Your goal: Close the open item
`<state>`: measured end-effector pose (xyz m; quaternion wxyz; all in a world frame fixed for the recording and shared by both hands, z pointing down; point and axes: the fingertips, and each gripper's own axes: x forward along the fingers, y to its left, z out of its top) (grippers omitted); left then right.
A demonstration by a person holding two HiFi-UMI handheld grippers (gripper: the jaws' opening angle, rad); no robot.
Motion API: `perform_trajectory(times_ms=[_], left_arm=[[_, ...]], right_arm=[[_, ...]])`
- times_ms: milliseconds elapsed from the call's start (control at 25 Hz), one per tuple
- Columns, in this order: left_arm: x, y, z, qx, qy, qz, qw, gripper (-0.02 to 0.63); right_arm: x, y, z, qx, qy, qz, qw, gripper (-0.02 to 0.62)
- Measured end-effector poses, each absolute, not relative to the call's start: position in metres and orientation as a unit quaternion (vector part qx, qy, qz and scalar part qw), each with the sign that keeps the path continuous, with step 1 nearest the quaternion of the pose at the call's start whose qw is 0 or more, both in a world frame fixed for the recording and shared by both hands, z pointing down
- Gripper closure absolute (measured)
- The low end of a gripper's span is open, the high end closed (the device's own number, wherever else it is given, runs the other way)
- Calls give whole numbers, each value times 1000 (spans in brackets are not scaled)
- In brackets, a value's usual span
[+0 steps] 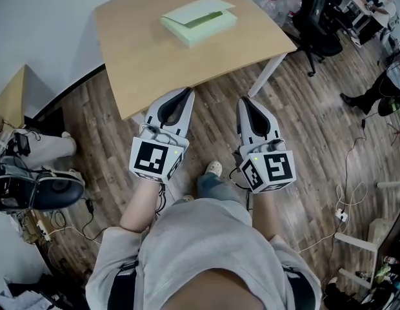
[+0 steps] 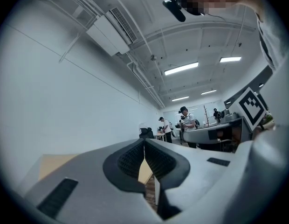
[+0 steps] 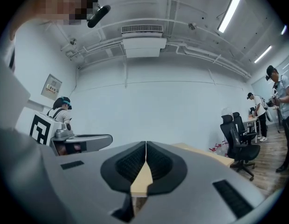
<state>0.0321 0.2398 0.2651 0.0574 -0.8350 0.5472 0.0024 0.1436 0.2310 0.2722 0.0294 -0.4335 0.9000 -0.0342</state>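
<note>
Left gripper (image 1: 186,93) and right gripper (image 1: 244,101) both pinched closed, empty, mid-frame; green box (image 1: 200,20) sits open on the table (image 1: 148,70) up top.

The left gripper (image 1: 185,91) and the right gripper (image 1: 244,100) are held side by side in front of the person's chest, a gap between them. Both point forward and tilt slightly upward. Each gripper's jaws are pressed together with nothing between them. Bare forearms (image 1: 140,206) reach out from short sleeves, elbows bent. The marker cubes (image 1: 155,159) face up.
</note>
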Motion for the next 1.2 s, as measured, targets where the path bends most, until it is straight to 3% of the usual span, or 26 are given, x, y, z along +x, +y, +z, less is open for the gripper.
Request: perform_trajectory(times_ms=[760, 1200], left_arm=[[68, 98, 260, -817, 573, -1, 68, 588], [43, 40, 267, -828, 557, -12, 62, 588]], right_arm=[[171, 83, 265, -393, 919, -25, 37, 583], [146, 29, 272, -410, 911, -40, 32, 583]])
